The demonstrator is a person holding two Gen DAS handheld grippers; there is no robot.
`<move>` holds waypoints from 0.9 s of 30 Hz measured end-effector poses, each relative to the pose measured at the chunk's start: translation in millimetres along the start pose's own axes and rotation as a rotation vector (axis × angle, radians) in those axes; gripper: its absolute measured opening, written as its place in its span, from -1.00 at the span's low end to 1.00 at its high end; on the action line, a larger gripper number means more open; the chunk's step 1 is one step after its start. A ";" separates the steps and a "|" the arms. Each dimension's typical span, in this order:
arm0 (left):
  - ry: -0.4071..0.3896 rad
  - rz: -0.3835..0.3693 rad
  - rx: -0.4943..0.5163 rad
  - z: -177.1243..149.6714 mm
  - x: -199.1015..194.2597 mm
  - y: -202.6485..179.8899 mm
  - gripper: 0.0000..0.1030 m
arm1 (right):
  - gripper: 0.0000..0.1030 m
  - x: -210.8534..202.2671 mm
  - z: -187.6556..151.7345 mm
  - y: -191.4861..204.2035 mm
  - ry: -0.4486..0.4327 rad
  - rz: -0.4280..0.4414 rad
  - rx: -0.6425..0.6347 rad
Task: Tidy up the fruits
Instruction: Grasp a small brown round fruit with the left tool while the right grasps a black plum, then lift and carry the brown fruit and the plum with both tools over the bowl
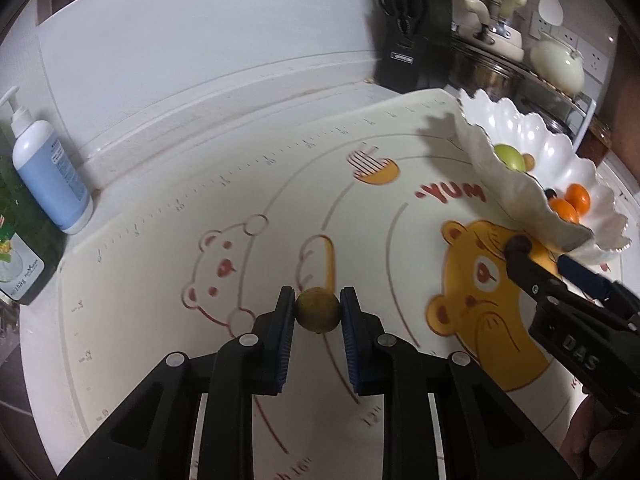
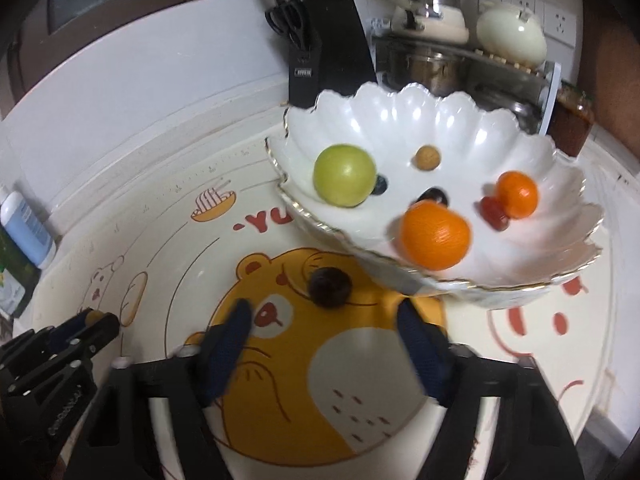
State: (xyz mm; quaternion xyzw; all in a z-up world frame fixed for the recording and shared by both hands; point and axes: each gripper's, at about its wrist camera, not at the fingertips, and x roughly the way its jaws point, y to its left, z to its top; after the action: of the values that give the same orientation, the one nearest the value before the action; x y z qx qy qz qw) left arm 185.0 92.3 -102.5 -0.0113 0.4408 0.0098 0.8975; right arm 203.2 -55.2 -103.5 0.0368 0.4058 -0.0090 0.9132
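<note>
My left gripper (image 1: 318, 312) is shut on a small yellow-brown round fruit (image 1: 318, 309), held just above the cartoon mat (image 1: 160, 184). It also shows at the lower left of the right wrist view as the left gripper (image 2: 100, 320). My right gripper (image 2: 326, 316) stands open over the yellow bear print. A dark round fruit (image 2: 330, 286) lies on the mat just beyond its fingertips, with gaps on both sides. Behind it, the white scalloped bowl (image 2: 560, 168) holds a green fruit (image 2: 344, 180), two oranges (image 2: 435, 236), a tan nut-like fruit (image 2: 427, 158), a red date and dark berries.
A black knife block (image 2: 320, 60) with scissors stands behind the bowl. Pots and a cream kettle (image 2: 512, 36) sit on a rack at the back right. A blue soap pump bottle (image 1: 48, 168) and a green bottle (image 1: 24, 248) stand at the mat's left edge.
</note>
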 end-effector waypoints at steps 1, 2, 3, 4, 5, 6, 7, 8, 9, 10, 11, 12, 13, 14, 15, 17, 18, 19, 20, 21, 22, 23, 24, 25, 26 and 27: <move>0.000 0.000 -0.003 1.2 1.0 1.8 -0.55 | 0.10 3.1 0.9 1.8 0.006 -0.006 0.012; 0.001 -0.003 -0.007 3.2 2.5 4.9 -0.55 | 0.06 4.7 1.7 2.8 0.005 -0.011 0.026; 0.001 -0.004 -0.008 4.0 3.2 6.3 -0.55 | 0.02 5.2 3.0 3.5 -0.003 -0.021 0.041; 0.001 -0.006 -0.009 5.7 4.2 8.4 -0.55 | 0.01 5.1 4.4 4.3 -0.011 -0.027 0.048; 0.000 -0.007 -0.010 6.8 4.8 9.5 -0.54 | 0.00 6.7 5.9 6.0 -0.012 -0.026 0.054; -0.001 -0.007 -0.011 7.9 5.4 10.4 -0.55 | 0.00 8.1 7.1 8.0 -0.013 -0.032 0.053; -0.001 -0.009 -0.014 9.2 6.4 12.0 -0.55 | 0.00 10.2 8.1 10.4 -0.011 -0.040 0.047; -0.001 -0.011 -0.017 10.1 6.8 12.9 -0.55 | -0.03 11.5 8.6 11.2 -0.009 -0.044 0.047; -0.001 -0.012 -0.019 10.9 7.4 13.2 -0.55 | -0.10 13.5 9.0 11.7 -0.006 -0.050 0.050; -0.003 -0.013 -0.021 11.3 7.5 13.8 -0.55 | -0.14 14.9 9.4 11.6 -0.001 -0.055 0.052; -0.003 -0.015 -0.023 12.0 7.8 14.3 -0.55 | -0.17 16.8 9.3 11.4 0.003 -0.066 0.052; -0.004 -0.017 -0.024 12.1 7.6 14.4 -0.55 | -0.20 18.3 9.2 10.9 0.004 -0.078 0.051; -0.005 -0.017 -0.024 12.1 7.8 14.2 -0.55 | -0.23 19.1 9.5 10.3 0.007 -0.083 0.051; -0.005 -0.017 -0.023 11.9 7.9 13.6 -0.55 | -0.27 20.8 9.7 9.1 0.010 -0.090 0.052; -0.003 -0.018 -0.022 11.7 8.1 13.0 -0.55 | -0.31 22.3 9.5 8.1 0.014 -0.096 0.052; -0.002 -0.019 -0.022 11.4 8.4 12.0 -0.55 | -0.39 26.4 10.6 6.6 0.019 -0.107 0.048; -0.001 -0.017 -0.021 11.2 8.5 11.1 -0.55 | -0.43 27.7 10.7 5.5 0.019 -0.112 0.047; -0.001 -0.017 -0.021 11.0 8.2 10.5 -0.55 | -0.43 28.2 10.6 4.5 0.019 -0.110 0.046; 0.000 -0.017 -0.019 10.8 8.1 9.6 -0.55 | -0.44 28.5 10.9 4.1 0.018 -0.107 0.043; 0.000 -0.016 -0.019 10.5 8.0 8.8 -0.55 | -0.44 28.8 11.3 4.6 0.018 -0.108 0.037; 0.001 -0.015 -0.018 10.3 8.0 8.6 -0.55 | -0.45 28.7 11.1 5.0 0.017 -0.108 0.033; 0.003 -0.014 -0.019 10.0 7.8 8.2 -0.55 | -0.45 28.5 10.7 5.0 0.016 -0.107 0.032; 0.004 -0.014 -0.020 10.0 7.6 8.5 -0.55 | -0.45 28.2 10.5 4.6 0.016 -0.104 0.033; 0.003 -0.012 -0.019 9.6 6.4 7.8 -0.55 | -0.45 27.4 10.3 3.9 0.018 -0.098 0.035; 0.002 -0.011 -0.017 9.4 5.3 7.2 -0.55 | -0.46 26.1 10.1 3.6 0.020 -0.087 0.038; 0.001 -0.012 -0.016 9.1 4.4 6.8 -0.55 | -0.46 23.6 9.5 3.7 0.019 -0.073 0.037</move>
State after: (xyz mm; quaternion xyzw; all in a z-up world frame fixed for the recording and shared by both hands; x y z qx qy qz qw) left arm 194.8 99.3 -100.5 -0.0212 0.4410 0.0083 0.8972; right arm 226.2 -52.0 -114.4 0.0392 0.4154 -0.0496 0.9075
